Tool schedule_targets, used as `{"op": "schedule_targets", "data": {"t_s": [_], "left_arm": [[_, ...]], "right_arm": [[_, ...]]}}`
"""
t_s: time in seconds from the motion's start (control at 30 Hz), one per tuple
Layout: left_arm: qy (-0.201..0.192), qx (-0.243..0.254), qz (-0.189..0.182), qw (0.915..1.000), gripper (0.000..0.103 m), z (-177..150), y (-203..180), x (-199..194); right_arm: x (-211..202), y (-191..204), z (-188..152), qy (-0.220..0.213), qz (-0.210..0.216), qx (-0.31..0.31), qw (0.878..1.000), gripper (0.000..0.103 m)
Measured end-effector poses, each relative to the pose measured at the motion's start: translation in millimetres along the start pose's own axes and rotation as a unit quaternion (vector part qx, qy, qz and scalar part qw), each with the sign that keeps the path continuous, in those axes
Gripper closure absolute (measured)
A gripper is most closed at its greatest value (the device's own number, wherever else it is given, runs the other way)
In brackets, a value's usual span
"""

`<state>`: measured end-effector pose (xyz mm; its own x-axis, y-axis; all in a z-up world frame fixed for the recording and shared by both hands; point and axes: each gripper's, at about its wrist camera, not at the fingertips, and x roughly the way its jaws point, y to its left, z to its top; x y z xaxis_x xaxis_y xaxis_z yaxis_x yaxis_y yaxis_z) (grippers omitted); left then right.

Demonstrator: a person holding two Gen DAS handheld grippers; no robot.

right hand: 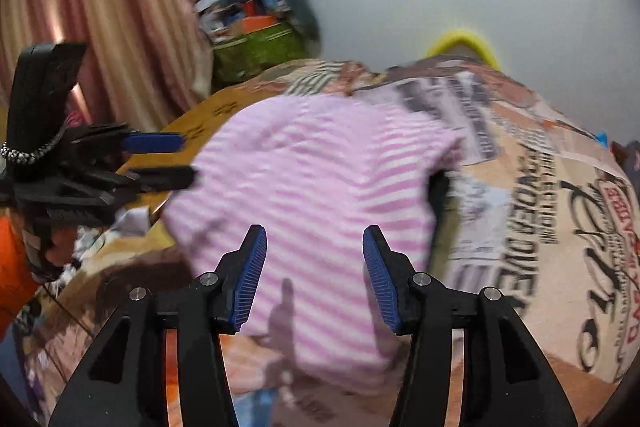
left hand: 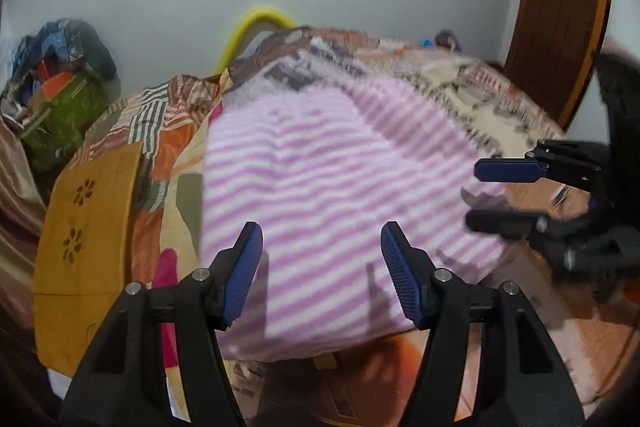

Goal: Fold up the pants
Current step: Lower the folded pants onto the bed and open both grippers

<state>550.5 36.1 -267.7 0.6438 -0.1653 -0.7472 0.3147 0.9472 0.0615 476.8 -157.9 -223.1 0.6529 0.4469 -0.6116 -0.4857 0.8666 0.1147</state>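
Observation:
The pink-and-white striped pants [left hand: 320, 195] lie folded in a broad pad on the patterned bedspread [left hand: 500, 99]. My left gripper [left hand: 322, 247] hovers over their near edge, open, with nothing between its blue pads. In the right wrist view the same pants [right hand: 312, 187] spread ahead of my right gripper [right hand: 314, 247], which is also open and empty above the cloth. Each gripper shows in the other's view: the right gripper [left hand: 480, 195] at the pants' right edge, the left gripper [right hand: 180, 159] at their left edge. Both views are blurred.
A yellow wooden board with flower cut-outs [left hand: 88, 227] lies at the bed's left side. A pile of bags and clothes [left hand: 60, 75] sits in the corner by a striped curtain [right hand: 100, 7]. A wooden headboard [left hand: 560, 27] rises at the right, and a yellow hoop [left hand: 256, 27] stands behind the bed.

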Motion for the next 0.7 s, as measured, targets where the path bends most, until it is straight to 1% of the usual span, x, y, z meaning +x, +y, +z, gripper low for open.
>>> {"op": "schedule_targets", "data": {"t_s": [0.07,0.13,0.17,0.23,0.33,0.37,0.43,0.5,0.57,0.63,0.7], "left_arm": [[0.027,-0.005,0.013,0.9995,0.041,-9,0,19],[0.045,-0.017,0.026,0.9985,0.041,-18,9,31],[0.052,-0.025,0.025,0.9980,0.041,-25,17,36],[0.058,-0.040,0.008,0.9975,0.040,-35,29,35],[0.061,-0.049,0.003,0.9969,0.040,-47,41,24],[0.059,-0.054,0.007,0.9968,0.040,-51,46,18],[0.056,-0.066,0.008,0.9962,0.040,-53,52,7],[0.038,-0.076,0.014,0.9963,0.040,-50,56,-5],[0.019,-0.080,0.025,0.9963,0.040,-42,57,-11],[0.012,-0.087,0.033,0.9956,0.040,-36,57,-10],[0.014,-0.093,0.038,0.9948,0.040,-28,57,-1]], "right_arm": [[16,9,-4,0.017,-0.001,-0.020,1.000,0.056],[32,10,-12,0.038,-0.006,-0.027,0.999,0.057],[41,6,-18,0.052,-0.012,-0.025,0.998,0.057],[48,-3,-29,0.066,-0.012,-0.022,0.998,0.059],[41,-16,-40,0.076,0.001,-0.011,0.997,0.060],[34,-19,-42,0.079,0.003,-0.010,0.997,0.060],[22,-20,-42,0.082,0.001,-0.009,0.997,0.060],[8,-22,-35,0.065,0.003,-0.008,0.998,0.058],[2,-24,-21,0.039,-0.003,-0.010,0.999,0.057],[5,-29,-3,0.019,-0.007,0.000,1.000,0.057],[21,-37,19,0.006,0.004,0.025,1.000,0.057]]}}
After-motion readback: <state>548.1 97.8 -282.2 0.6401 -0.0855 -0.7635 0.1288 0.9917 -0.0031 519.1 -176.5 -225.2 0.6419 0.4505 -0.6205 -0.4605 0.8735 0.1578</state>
